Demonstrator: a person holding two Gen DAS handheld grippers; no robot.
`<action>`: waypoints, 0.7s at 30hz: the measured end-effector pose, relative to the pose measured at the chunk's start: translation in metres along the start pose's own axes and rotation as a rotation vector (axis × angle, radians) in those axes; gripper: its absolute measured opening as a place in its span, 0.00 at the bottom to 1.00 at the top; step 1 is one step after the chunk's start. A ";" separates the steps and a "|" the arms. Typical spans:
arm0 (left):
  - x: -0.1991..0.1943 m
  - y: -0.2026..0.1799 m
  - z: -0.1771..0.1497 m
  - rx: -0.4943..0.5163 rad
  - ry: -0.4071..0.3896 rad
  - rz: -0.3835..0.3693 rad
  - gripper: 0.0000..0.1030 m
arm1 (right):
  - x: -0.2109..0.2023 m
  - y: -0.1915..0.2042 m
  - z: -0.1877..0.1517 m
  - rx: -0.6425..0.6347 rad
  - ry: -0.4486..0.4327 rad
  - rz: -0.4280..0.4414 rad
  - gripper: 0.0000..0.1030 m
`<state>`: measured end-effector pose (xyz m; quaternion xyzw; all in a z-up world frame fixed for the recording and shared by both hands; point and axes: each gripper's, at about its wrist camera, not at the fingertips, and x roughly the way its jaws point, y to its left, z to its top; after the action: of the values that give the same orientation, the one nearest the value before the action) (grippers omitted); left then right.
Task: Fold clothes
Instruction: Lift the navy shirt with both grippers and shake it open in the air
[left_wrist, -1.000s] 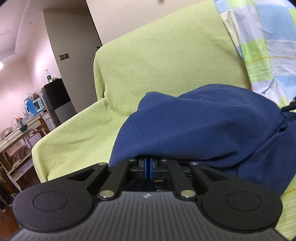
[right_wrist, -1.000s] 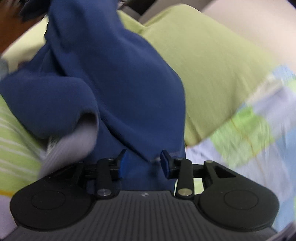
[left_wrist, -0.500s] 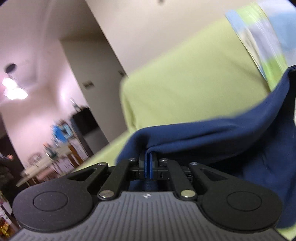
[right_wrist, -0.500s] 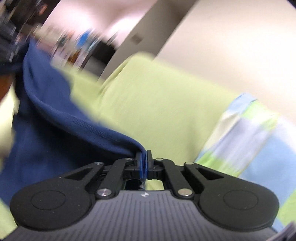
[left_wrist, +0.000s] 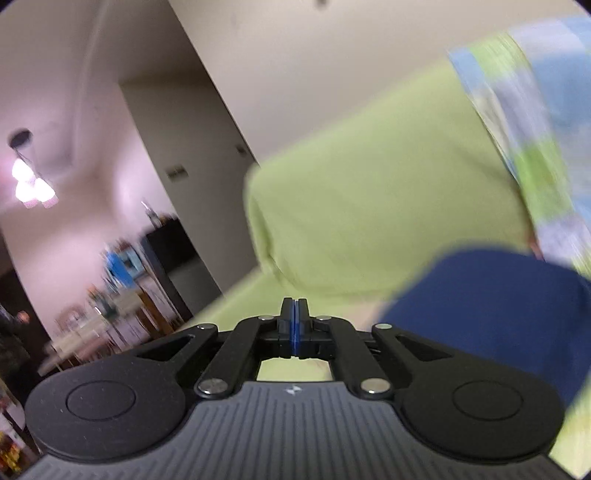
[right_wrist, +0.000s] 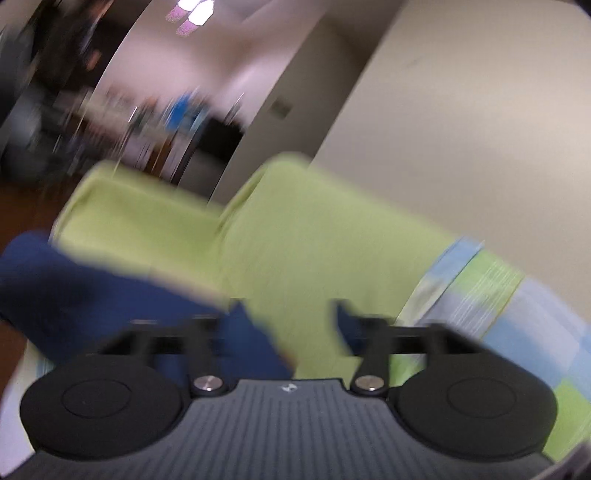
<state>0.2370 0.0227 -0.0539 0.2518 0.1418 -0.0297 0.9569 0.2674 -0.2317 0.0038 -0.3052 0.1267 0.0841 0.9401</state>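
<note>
Both views are smeared by motion blur; fine detail is unreliable.

Left wrist view: we see the left gripper (left_wrist: 294, 308) with its blue-lined fingers pressed flat together, no cloth visible between them. The navy blue garment (left_wrist: 491, 314) sits to the right of the fingers, a rounded mound in front of the sofa back, apart from the tips. We note the lime-green sofa cover (left_wrist: 369, 206) filling the middle of the view, and a checked blanket (left_wrist: 535, 122) in blue, green and pale squares draped over the sofa's right end. Beyond the sofa, a lit ceiling lamp (left_wrist: 31, 184) hangs in a pink-toned room at left; a black cabinet (left_wrist: 173, 247) stands against the far wall, with cluttered tables (left_wrist: 92, 325) nearer, too blurred to itemise.

Right wrist view: we see the right gripper (right_wrist: 288, 314) with its fingers spread well apart. The navy blue garment (right_wrist: 74, 291) lies at lower left on the green sofa seat, its edge reaching across the left finger; we cannot tell whether it touches the pad. The right finger stands clear over the sofa cover (right_wrist: 314, 236). The checked blanket (right_wrist: 517, 314) covers the seat at right.
</note>
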 end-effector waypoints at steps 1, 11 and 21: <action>-0.003 -0.011 -0.016 0.017 0.008 -0.017 0.09 | 0.004 0.016 -0.010 -0.016 0.035 0.035 0.57; 0.010 -0.061 -0.153 0.033 0.206 -0.120 0.09 | 0.068 0.187 -0.043 -0.545 -0.011 0.270 0.54; 0.037 -0.048 -0.192 -0.036 0.229 -0.182 0.11 | 0.098 0.240 -0.039 -0.731 -0.057 0.337 0.03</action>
<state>0.2176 0.0752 -0.2470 0.2226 0.2726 -0.0848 0.9322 0.2968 -0.0551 -0.1873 -0.5920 0.1105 0.2852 0.7457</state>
